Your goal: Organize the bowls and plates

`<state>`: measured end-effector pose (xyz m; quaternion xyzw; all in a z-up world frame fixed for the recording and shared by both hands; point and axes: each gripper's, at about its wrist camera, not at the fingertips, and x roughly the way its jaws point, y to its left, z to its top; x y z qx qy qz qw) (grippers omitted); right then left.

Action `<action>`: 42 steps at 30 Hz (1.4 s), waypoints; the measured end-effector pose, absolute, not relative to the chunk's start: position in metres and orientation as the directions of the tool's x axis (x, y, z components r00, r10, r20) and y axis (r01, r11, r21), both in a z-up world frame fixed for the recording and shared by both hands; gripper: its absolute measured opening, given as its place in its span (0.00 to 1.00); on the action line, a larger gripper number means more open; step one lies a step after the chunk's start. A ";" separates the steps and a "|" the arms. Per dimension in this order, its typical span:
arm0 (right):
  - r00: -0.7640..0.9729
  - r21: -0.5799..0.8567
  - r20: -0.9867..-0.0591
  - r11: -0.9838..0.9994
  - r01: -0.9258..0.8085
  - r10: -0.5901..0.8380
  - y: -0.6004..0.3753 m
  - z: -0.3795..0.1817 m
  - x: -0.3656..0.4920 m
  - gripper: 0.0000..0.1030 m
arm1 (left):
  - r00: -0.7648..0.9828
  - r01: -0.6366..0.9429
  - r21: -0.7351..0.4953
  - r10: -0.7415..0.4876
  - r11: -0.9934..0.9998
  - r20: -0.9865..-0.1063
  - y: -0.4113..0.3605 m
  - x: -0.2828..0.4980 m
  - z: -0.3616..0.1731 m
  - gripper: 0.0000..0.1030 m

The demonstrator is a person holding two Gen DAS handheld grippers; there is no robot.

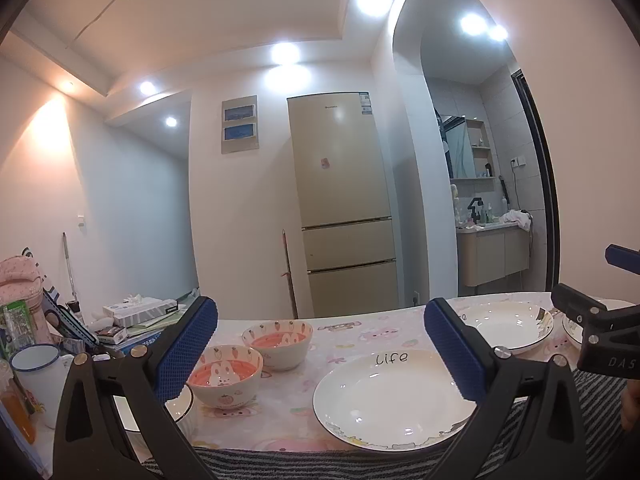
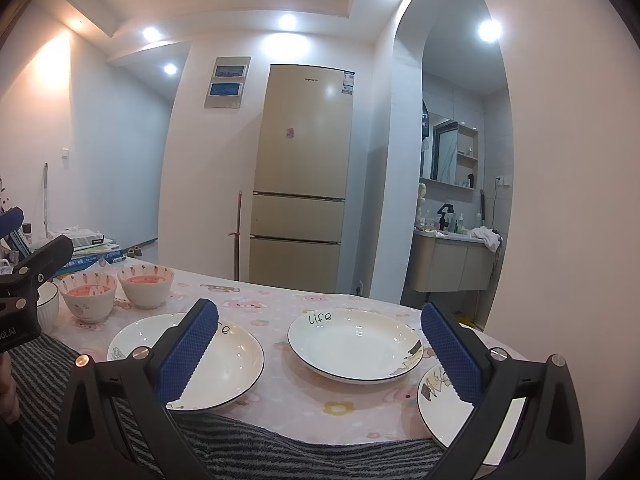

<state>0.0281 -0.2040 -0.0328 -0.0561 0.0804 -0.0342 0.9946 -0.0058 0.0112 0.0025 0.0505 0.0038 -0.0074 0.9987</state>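
Observation:
Three white plates lie on the pink cartoon tablecloth [image 2: 304, 400]: a left plate [image 2: 236, 364], a middle "life" plate [image 2: 352, 344] and a partly hidden right plate [image 2: 438, 404]. Two pink bunny bowls [image 2: 90, 298] [image 2: 146, 286] stand at the far left, beside a white ribbed bowl [image 2: 48, 310]. My right gripper [image 2: 320, 354] is open and empty, hovering above the near table edge between the left and right plates. My left gripper [image 1: 320, 354] is also open and empty; the bunny bowls [image 1: 226, 376] [image 1: 278, 342] and the nearest plate [image 1: 384, 400] show between its fingers. The ribbed bowl [image 1: 178, 404] sits behind its left finger.
A white enamel mug [image 1: 34, 372], books, a tissue box [image 1: 140, 308] and a pink bag [image 1: 18, 280] crowd the table's left end. Grey striped fabric [image 2: 248, 448] covers the near edge. A beige fridge [image 2: 300, 184] stands beyond the table, with a bathroom arch to its right.

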 end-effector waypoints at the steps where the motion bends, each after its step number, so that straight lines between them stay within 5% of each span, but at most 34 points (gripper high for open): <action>1: 0.985 -0.118 -0.156 0.991 0.058 -0.077 -0.204 -0.033 0.028 1.00 | 1.000 0.017 0.097 -0.016 0.995 -0.011 0.013 -0.005 0.002 1.00; 42: 0.983 -0.148 -0.164 0.987 0.060 -0.084 -0.201 -0.035 0.030 1.00 | 0.999 0.008 0.110 -0.004 0.994 -0.036 0.010 0.000 0.000 1.00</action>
